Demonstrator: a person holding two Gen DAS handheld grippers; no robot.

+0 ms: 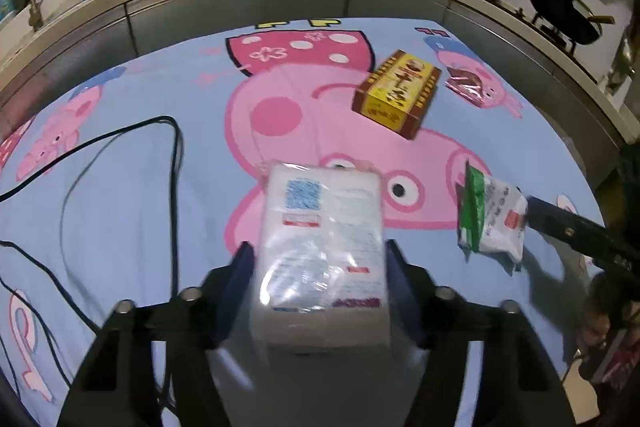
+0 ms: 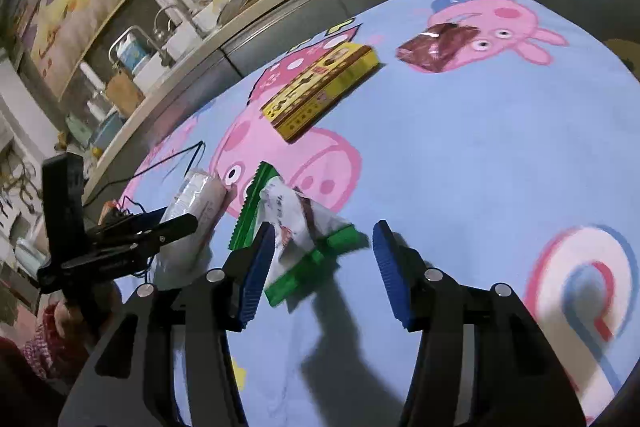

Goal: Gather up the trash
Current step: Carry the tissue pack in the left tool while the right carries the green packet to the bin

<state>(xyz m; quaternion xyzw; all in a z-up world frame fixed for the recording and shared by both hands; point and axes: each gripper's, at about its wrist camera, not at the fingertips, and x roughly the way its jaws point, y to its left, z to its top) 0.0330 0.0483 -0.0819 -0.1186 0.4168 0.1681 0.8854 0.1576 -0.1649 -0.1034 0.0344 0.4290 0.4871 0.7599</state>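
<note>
Left gripper [image 1: 320,263] clamped on tissue pack [image 1: 322,239], fingers pressing both long sides; pack soft, film slippery, squeeze mid-body. Right gripper [image 2: 324,263] wide open, green-white wrapper [image 2: 296,223] between fingers, just right of pack, lying loose on tabletop [image 2: 480,167]. Wrapper light, crinkly, likely to slide; pinch raised crumpled middle, not flat edge. Yellow box [image 1: 396,93], red wrapper [image 1: 468,85] beyond pack, untouched.

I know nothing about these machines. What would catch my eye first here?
Probably the bright blue cartoon-pig cloth covering the table. Then the left gripper clamped on a plastic-wrapped tissue pack, and the right gripper, open, at a green-and-white wrapper. A yellow box lies farther back.
</note>
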